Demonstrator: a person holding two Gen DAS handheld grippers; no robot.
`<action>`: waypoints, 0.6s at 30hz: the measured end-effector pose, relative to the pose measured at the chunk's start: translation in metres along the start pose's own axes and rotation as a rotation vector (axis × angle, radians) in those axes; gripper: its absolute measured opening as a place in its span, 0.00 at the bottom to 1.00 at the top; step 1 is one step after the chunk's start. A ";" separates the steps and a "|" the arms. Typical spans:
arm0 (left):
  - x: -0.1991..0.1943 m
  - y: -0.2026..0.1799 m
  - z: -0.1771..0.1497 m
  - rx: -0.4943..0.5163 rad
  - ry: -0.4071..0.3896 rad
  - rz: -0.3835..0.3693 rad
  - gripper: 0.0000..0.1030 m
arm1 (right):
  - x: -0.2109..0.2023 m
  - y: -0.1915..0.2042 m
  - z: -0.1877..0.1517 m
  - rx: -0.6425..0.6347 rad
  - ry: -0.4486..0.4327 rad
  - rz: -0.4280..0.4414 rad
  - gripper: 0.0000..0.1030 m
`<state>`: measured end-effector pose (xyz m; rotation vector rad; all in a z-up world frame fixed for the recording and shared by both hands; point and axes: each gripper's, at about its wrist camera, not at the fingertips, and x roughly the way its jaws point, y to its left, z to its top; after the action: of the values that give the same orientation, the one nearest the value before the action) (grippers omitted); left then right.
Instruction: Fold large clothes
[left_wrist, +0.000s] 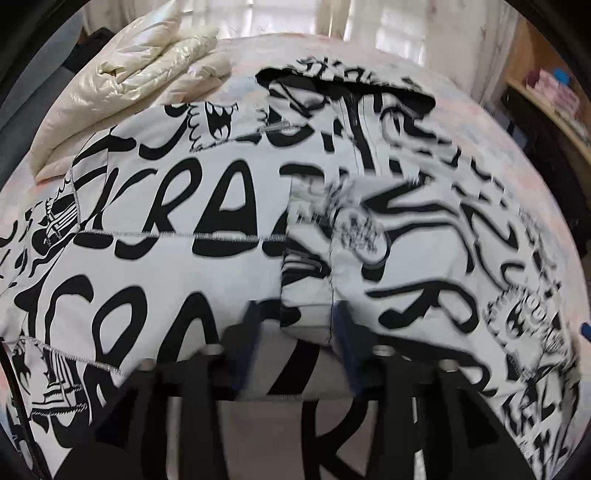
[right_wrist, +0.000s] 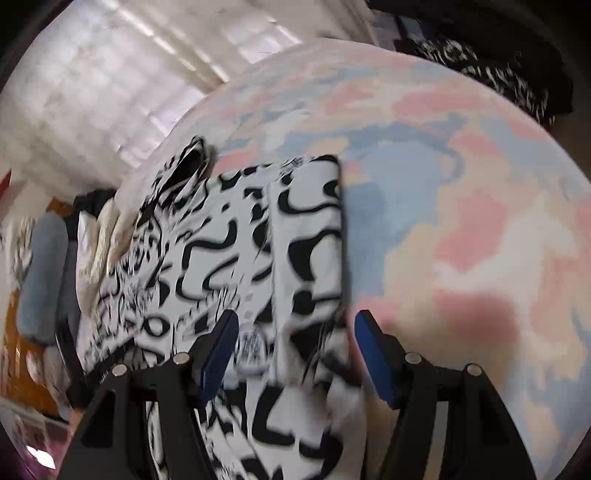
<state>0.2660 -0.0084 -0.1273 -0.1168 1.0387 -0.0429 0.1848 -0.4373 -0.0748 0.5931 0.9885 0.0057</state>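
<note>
A large white garment with bold black lettering (left_wrist: 184, 236) lies spread over the bed. In the left wrist view a sleeve-like flap (left_wrist: 369, 236) is folded across it from the right. The flap's blurred lower end sits between the fingers of my left gripper (left_wrist: 297, 325), which stands open: the left pad (left_wrist: 251, 328) is clear of the cloth and the right pad (left_wrist: 345, 332) is at its edge. In the right wrist view the garment (right_wrist: 306, 229) shows a straight folded right edge. My right gripper (right_wrist: 295, 332) hovers open above it, blue pads (right_wrist: 373, 354) wide apart and nothing gripped.
The pastel pink, blue and cream bedspread (right_wrist: 461, 221) stretches to the right of the garment. A folded cream puffy jacket (left_wrist: 129, 74) lies at the bed's far left. A dark patterned cloth (right_wrist: 498, 74) is at the far corner, and a wooden shelf (left_wrist: 546, 96) stands beside the bed.
</note>
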 end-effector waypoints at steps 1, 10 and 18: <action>0.000 0.000 0.004 -0.009 -0.005 -0.007 0.53 | 0.004 -0.004 0.006 0.019 0.002 0.004 0.64; 0.034 -0.010 0.032 -0.014 0.003 -0.030 0.62 | 0.088 -0.026 0.064 0.135 0.073 -0.014 0.64; 0.029 -0.040 0.065 0.045 -0.092 -0.024 0.09 | 0.060 -0.005 0.070 -0.015 -0.130 -0.069 0.02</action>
<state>0.3373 -0.0461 -0.1151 -0.0892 0.9436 -0.0819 0.2724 -0.4583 -0.0955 0.5386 0.8812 -0.0860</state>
